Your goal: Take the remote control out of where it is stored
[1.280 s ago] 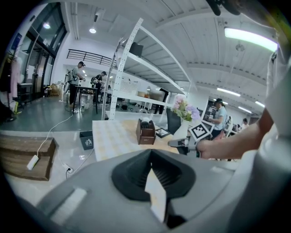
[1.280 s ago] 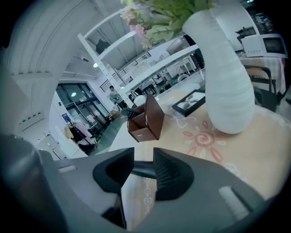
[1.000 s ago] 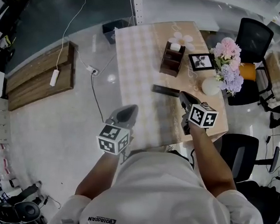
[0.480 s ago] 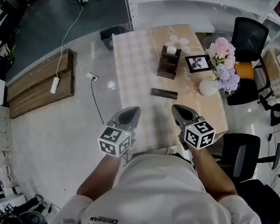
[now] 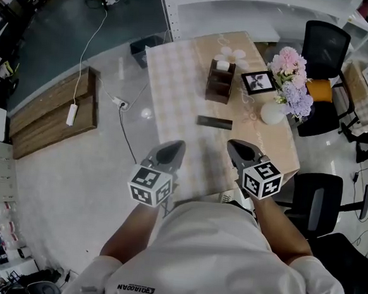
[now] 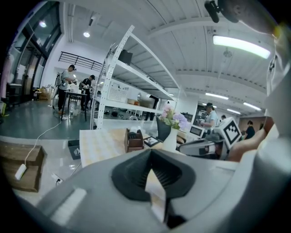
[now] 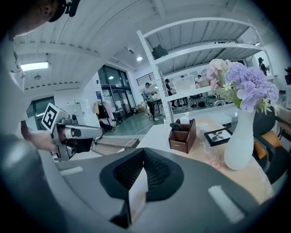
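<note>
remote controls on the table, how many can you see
1 sure: slim black remote control lying flat on the checked table. A dark thing in the brown wooden holder may be another.

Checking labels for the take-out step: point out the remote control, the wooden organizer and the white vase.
remote control (image 5: 214, 121), head view, middle of its dark top face.
wooden organizer (image 5: 217, 90), head view, its brown near wall.
white vase (image 7: 238, 141), right gripper view, middle of its body.
</note>
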Tool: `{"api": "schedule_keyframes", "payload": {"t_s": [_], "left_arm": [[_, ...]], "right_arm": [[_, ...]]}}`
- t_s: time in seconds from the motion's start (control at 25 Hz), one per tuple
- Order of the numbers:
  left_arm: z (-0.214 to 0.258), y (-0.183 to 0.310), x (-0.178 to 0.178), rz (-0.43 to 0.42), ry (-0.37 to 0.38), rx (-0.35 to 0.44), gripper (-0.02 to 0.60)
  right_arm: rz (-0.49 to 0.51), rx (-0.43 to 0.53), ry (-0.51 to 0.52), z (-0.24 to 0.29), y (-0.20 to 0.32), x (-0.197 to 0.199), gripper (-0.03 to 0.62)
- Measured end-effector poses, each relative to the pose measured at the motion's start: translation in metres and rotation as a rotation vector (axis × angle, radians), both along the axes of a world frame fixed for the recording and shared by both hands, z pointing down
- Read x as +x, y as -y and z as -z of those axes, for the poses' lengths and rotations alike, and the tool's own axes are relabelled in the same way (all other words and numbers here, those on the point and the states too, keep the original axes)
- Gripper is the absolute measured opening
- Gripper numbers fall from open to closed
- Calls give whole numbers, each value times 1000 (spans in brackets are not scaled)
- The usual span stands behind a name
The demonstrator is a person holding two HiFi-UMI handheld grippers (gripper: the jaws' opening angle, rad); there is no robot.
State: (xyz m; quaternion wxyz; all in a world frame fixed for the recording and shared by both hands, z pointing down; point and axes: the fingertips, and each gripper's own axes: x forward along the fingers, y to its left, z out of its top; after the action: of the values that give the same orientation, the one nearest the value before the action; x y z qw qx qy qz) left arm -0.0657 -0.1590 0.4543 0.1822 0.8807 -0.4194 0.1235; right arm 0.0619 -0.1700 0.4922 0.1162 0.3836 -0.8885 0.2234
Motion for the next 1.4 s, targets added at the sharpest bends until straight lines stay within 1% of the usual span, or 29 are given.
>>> {"api": "schedule_keyframes", "payload": {"t_s": [0.2, 0.52, 0.76, 0.96, 1.04, 1.2, 1.4], "left_arm": [[-4, -1, 0, -6, 8, -6, 3], [-7, -3, 2, -20, 42, -3, 3], [-7, 0, -4, 12, 17, -4, 3], [-8, 5, -6, 22, 16, -7, 3], [-10, 6, -7, 23, 26, -7, 3], [-14, 11, -13, 34, 39, -17, 3], [-20, 21, -21, 57, 43, -30, 3]], "right_arm": [[6, 3, -14, -2, 1, 0, 5], [17, 3, -22, -4, 3, -3, 5], [22, 7, -34, -7, 7, -4, 5], [29, 11, -47, -9, 12, -7, 5], [37, 16, -63, -12, 16, -10, 5], [57, 48, -127, -15, 32, -18, 5], [59, 88, -181, -16, 68, -23, 5]]}}
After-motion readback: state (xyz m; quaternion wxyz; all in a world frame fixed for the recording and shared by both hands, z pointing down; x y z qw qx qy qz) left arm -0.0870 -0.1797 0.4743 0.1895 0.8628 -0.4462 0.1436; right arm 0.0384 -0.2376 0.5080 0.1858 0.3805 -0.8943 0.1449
